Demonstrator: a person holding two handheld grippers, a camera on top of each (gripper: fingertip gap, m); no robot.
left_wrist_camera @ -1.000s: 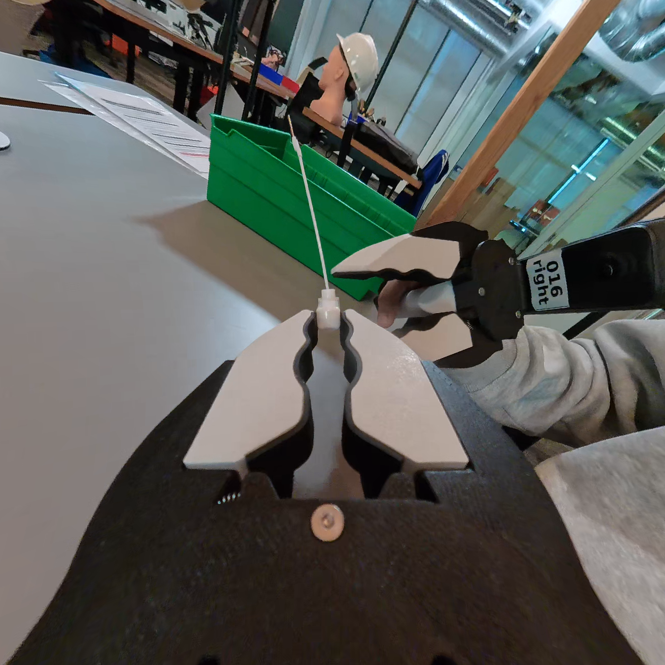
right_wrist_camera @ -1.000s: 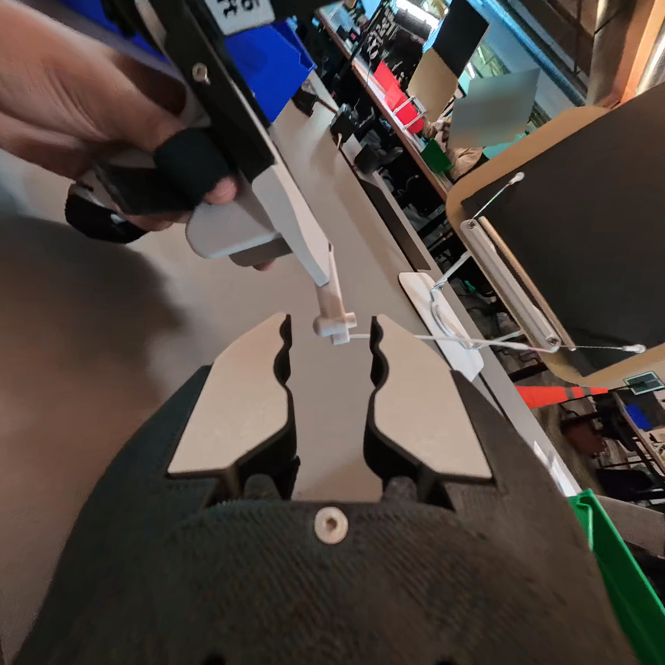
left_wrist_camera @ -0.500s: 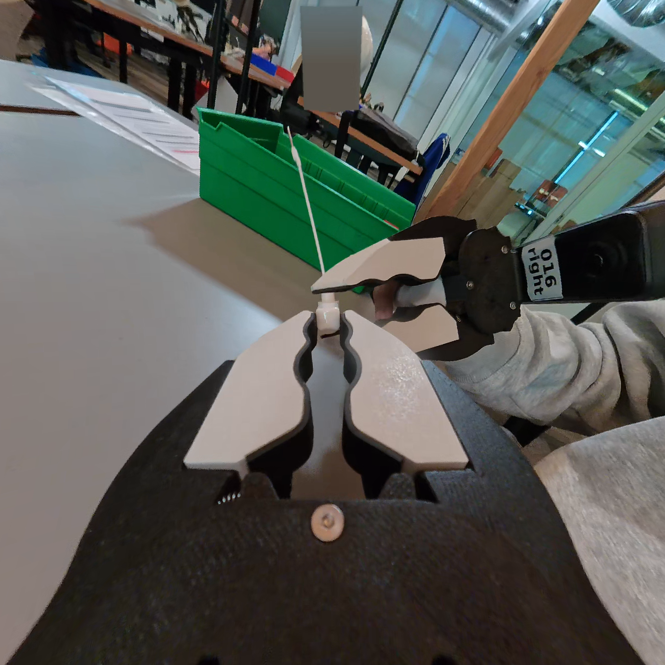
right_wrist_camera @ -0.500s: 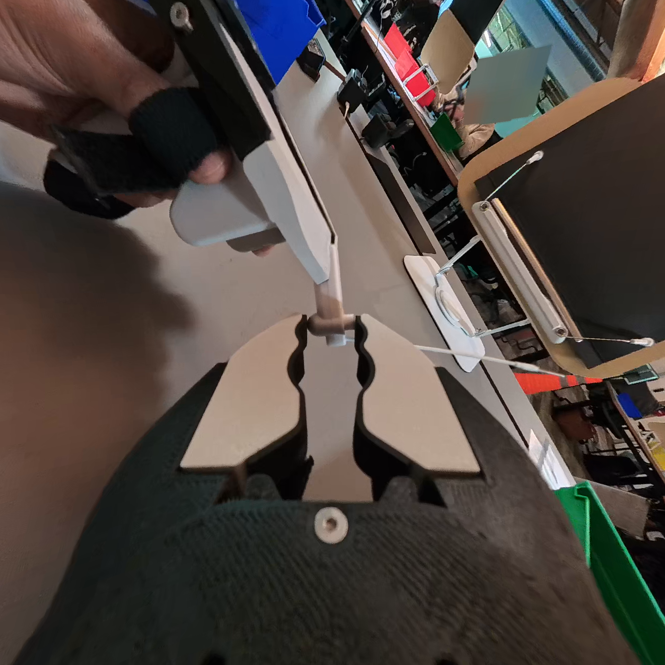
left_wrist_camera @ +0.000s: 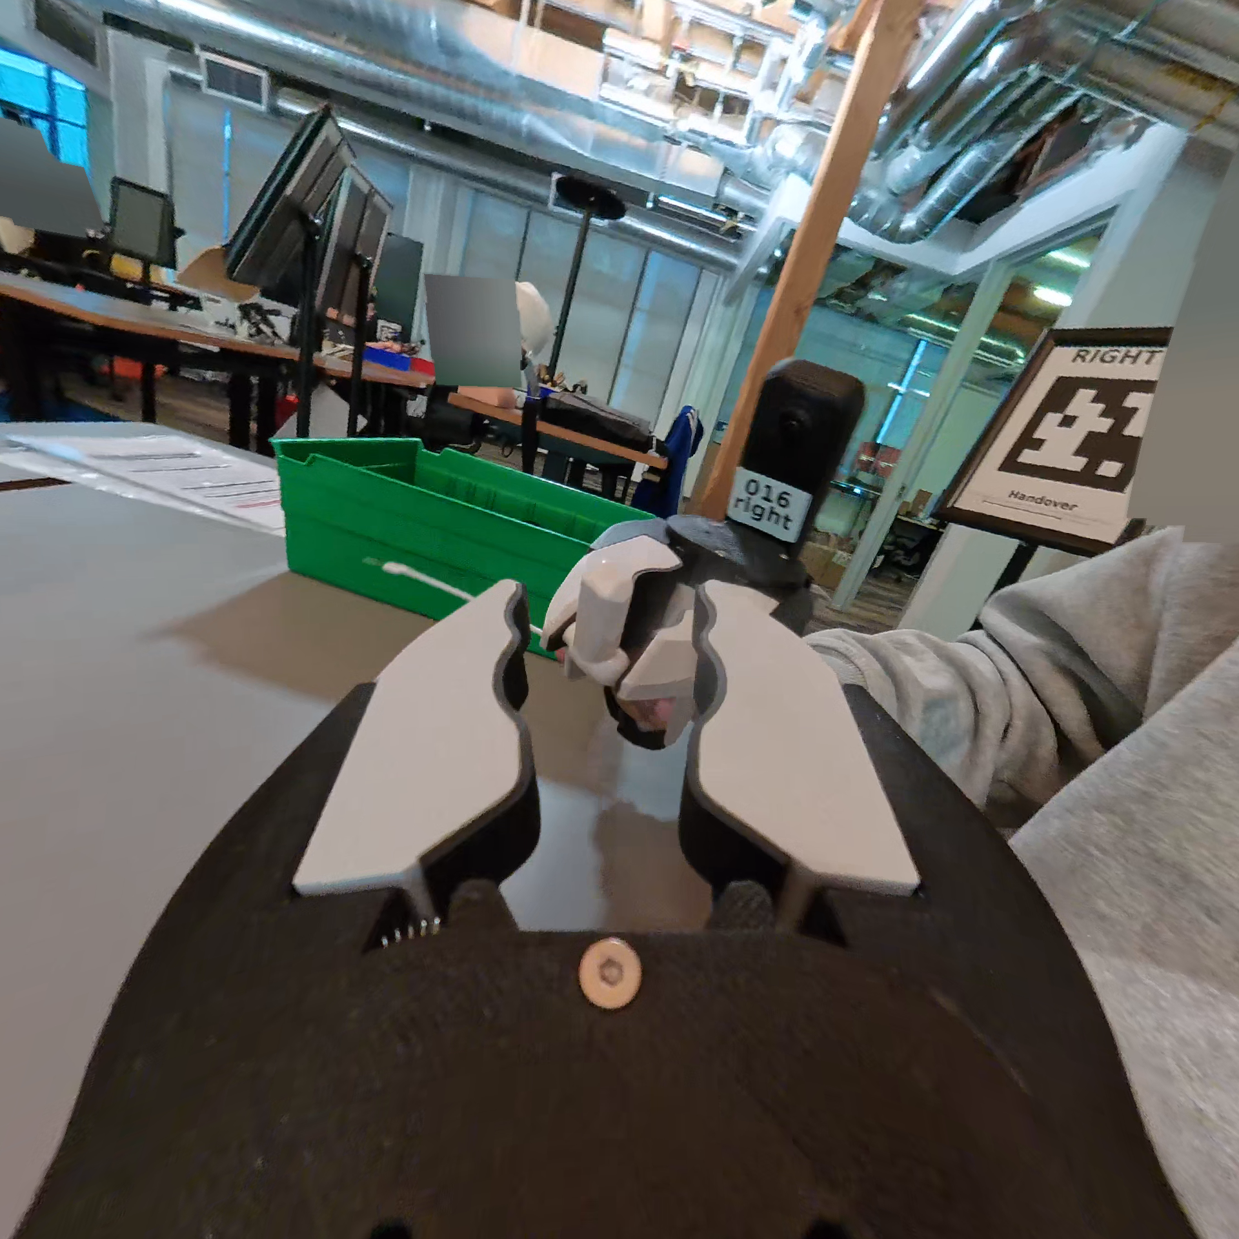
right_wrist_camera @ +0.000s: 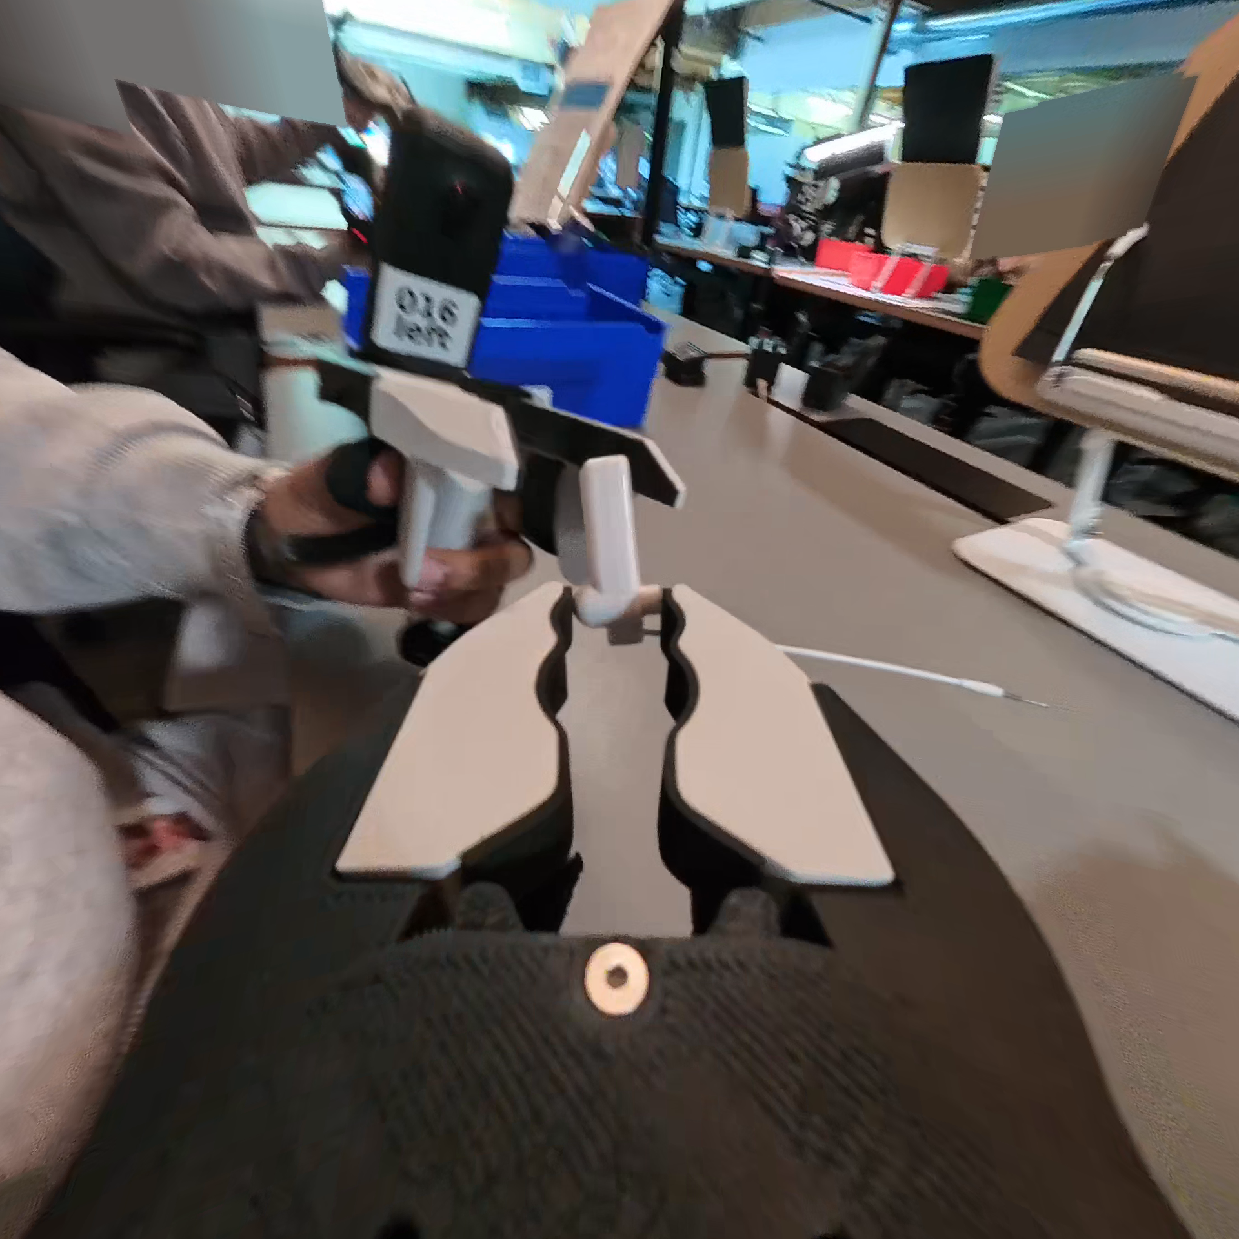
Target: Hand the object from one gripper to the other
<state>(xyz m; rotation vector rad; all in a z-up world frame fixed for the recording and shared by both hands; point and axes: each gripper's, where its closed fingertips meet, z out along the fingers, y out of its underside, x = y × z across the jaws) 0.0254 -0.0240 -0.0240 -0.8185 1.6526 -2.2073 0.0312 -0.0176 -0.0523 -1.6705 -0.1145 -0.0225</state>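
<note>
Left gripper (left_wrist_camera: 607, 597) has let go. Half a sec ago its fingers were clamped on the object's head, now they're spread wide w/ nothing between them. Both views have also swung up to near level, so more of the room shows.

Right gripper (right_wrist_camera: 617, 593) has the object (right_wrist_camera: 603, 607) now. Its fingers are pinching the small white blocky head right at the tips, and the gap further back is just bare worktop (left_wrist_camera: 134, 670) showing through. The thin white stem (right_wrist_camera: 871, 667) runs off to the right, roughly level above the worktop. In the left wrist view that same stem crosses in front of the green bin (left_wrist_camera: 416, 529).

In the right wrist view one left finger (right_wrist_camera: 607, 523) hangs just above the object's head. Touching or a hair apart? Can't tell, the frame's blurry.

Both grippers are close together, nose to nose over the worktop. Grey sleeve (left_wrist_camera: 1006, 670) behind the right one. Blue bin (right_wrist_camera: 570, 348) sits further back behind the left gripper, and a white stand base (right_wrist_camera: 1073, 590) is off at the right edge.
</note>
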